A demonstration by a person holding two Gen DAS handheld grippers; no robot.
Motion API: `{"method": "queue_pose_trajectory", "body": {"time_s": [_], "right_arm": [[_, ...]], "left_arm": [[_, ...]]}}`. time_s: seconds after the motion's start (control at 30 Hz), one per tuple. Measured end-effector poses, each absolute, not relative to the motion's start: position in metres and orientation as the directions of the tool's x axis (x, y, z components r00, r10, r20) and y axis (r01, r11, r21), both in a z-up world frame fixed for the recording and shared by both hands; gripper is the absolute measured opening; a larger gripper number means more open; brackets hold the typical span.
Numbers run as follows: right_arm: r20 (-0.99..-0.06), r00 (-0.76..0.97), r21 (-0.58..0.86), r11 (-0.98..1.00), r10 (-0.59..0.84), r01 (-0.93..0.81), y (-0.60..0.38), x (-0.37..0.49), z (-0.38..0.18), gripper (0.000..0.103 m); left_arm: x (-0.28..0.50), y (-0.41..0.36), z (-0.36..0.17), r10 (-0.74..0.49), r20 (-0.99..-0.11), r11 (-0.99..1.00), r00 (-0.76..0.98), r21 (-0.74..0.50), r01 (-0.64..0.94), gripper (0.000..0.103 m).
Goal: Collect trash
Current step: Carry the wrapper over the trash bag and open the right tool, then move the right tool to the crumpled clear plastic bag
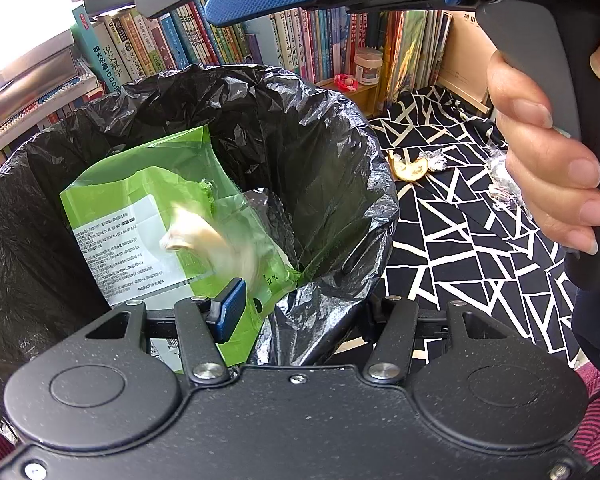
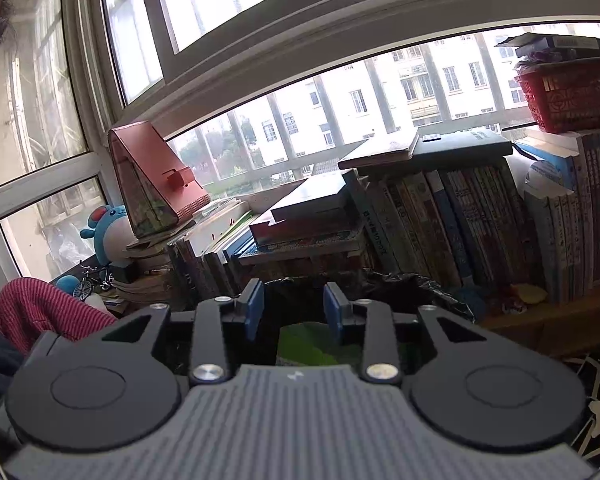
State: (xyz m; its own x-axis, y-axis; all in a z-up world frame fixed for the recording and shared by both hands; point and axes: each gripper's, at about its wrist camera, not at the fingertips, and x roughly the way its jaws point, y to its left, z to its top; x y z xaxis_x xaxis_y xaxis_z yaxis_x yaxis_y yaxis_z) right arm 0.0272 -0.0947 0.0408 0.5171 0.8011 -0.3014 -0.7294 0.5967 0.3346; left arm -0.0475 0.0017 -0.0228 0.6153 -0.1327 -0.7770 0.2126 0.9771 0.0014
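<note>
A bin lined with a black trash bag [image 1: 300,128] fills the left wrist view. A green snack wrapper [image 1: 140,200] leans inside it. In front of the wrapper, a pale scrap [image 1: 204,240] shows motion-blurred in mid-air. My left gripper [image 1: 288,312] straddles the bag's near rim. Only its left pad [image 1: 230,308] shows; the bag hides the other. My right gripper [image 1: 180,10] hangs open over the bin, held by a hand [image 1: 556,168]. In the right wrist view my right gripper [image 2: 294,308] holds nothing, with the green wrapper [image 2: 304,344] below it. An orange peel [image 1: 410,168] and crumpled foil [image 1: 436,160] lie on the cloth.
A black-and-white patterned cloth [image 1: 460,248] lies right of the bin, with more foil [image 1: 500,184] on it. Rows of books [image 1: 220,40] and a white jar [image 1: 368,66] stand behind. A red basket [image 2: 572,92] tops the books by the window, and a plush toy [image 2: 108,232] sits at the left.
</note>
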Motion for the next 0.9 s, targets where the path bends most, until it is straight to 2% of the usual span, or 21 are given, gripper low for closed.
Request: {"method": "queue_pose_trajectory", "body": {"time_s": [0.5, 0.63, 0.9], "right_arm": [[-0.291, 0.63, 0.366, 0.692, 0.72, -0.622, -0.115, 0.041, 0.04, 0.077], [-0.301, 0.688, 0.385, 0.744, 0.661, -0.546, -0.129, 0.05, 0.038, 0.083], [-0.362, 0.812, 0.371, 0.87, 0.459, -0.326, -0.167, 0.069, 0.03, 0.09]], "left_arm": [[-0.048, 0.002, -0.023, -0.133, -0.777, 0.977, 0.615, 0.001, 0.212, 0.053], [-0.048, 0.002, -0.023, -0.133, -0.777, 0.977, 0.615, 0.001, 0.213, 0.053], [-0.048, 0.002, -0.023, -0.132, -0.776, 0.977, 0.617, 0.002, 0.212, 0.054]]}}
